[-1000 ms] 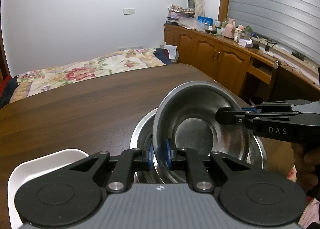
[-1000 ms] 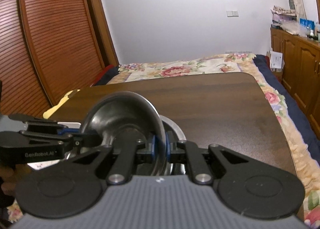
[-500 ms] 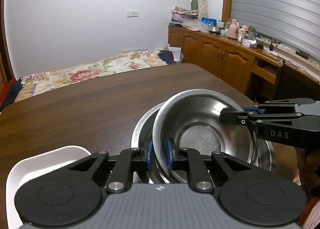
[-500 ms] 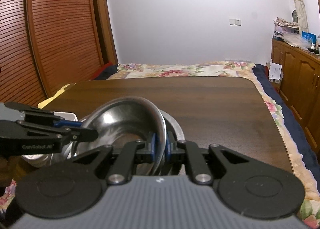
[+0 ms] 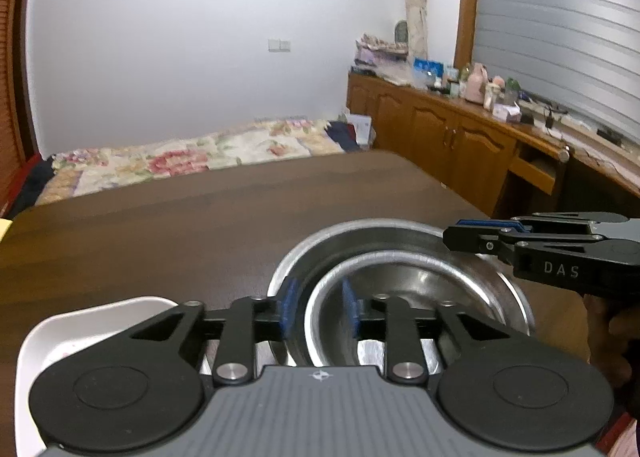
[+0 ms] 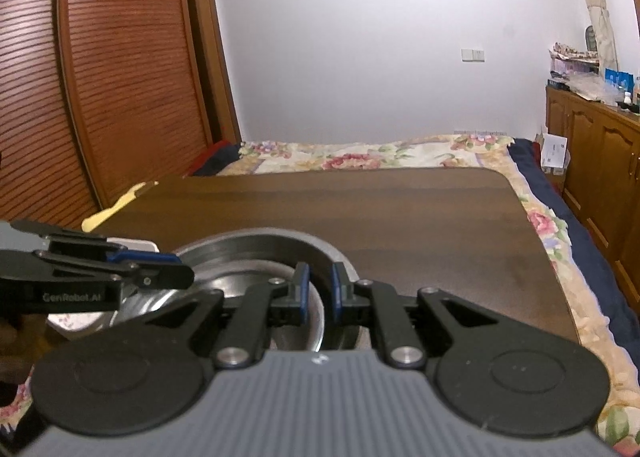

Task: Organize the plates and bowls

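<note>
A small steel bowl (image 5: 404, 289) sits nested inside a larger steel bowl (image 5: 304, 257) on the brown table (image 5: 160, 241). My left gripper (image 5: 318, 311) is open, its blue pads either side of the small bowl's near rim without pressing it. My right gripper (image 6: 318, 287) is open too, straddling the nested bowls' rim (image 6: 256, 237). The right gripper also shows in the left wrist view (image 5: 460, 235) above the bowls' right side. The left gripper shows in the right wrist view (image 6: 176, 269) over their left side.
A white square plate (image 5: 80, 321) lies on the table left of the bowls; its corner shows in the right wrist view (image 6: 140, 245). A bed with a floral cover (image 5: 180, 157) lies beyond the table. Wooden cabinets (image 5: 460, 137) stand on the right.
The small bowl went from tilted and held up by both grippers to lying flat inside the larger bowl. Both grippers have opened and let go of its rim.
</note>
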Available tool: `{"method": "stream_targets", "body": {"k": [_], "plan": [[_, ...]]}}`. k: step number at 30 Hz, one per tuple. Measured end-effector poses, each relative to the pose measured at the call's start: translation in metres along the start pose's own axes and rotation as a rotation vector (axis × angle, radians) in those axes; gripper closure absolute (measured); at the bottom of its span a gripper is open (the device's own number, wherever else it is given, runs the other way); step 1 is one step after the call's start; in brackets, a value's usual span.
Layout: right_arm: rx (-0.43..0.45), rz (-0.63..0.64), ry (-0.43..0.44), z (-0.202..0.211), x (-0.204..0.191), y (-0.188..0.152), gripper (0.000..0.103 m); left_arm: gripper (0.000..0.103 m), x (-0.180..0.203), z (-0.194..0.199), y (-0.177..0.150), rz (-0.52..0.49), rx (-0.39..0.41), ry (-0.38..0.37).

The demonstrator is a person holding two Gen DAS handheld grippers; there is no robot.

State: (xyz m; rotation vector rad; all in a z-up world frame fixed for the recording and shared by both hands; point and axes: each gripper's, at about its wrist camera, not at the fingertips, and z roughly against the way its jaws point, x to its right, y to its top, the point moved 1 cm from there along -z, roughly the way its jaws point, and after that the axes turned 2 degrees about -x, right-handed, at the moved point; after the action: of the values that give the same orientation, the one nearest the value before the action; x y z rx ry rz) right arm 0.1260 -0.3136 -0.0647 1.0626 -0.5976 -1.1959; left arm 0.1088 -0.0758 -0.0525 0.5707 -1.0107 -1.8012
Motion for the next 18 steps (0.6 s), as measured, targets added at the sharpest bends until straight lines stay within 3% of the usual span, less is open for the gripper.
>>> {"method": "stream_targets", "body": {"k": [5, 7, 10, 12, 18], "plan": [[0.050, 0.022, -0.013, 0.007, 0.003, 0.002, 0.061, 0.042, 0.007, 0.013, 0.000, 0.003, 0.066, 0.058], [0.077, 0.024, -0.011, 0.011, 0.005, 0.001, 0.052, 0.021, 0.008, 0.017, -0.002, 0.015, 0.097, 0.090], [0.103, 0.027, -0.008, 0.011, 0.007, -0.003, 0.046, 0.018, 0.007, 0.020, -0.010, 0.022, 0.118, 0.121], [0.112, 0.035, -0.022, 0.008, 0.007, -0.007, 0.035, 0.015, 0.004, 0.018, -0.016, 0.032, 0.111, 0.128], [0.090, 0.025, -0.026, -0.003, 0.008, -0.022, 0.031, 0.015, 0.000, 0.010, -0.027, 0.059, 0.074, 0.143]]}}
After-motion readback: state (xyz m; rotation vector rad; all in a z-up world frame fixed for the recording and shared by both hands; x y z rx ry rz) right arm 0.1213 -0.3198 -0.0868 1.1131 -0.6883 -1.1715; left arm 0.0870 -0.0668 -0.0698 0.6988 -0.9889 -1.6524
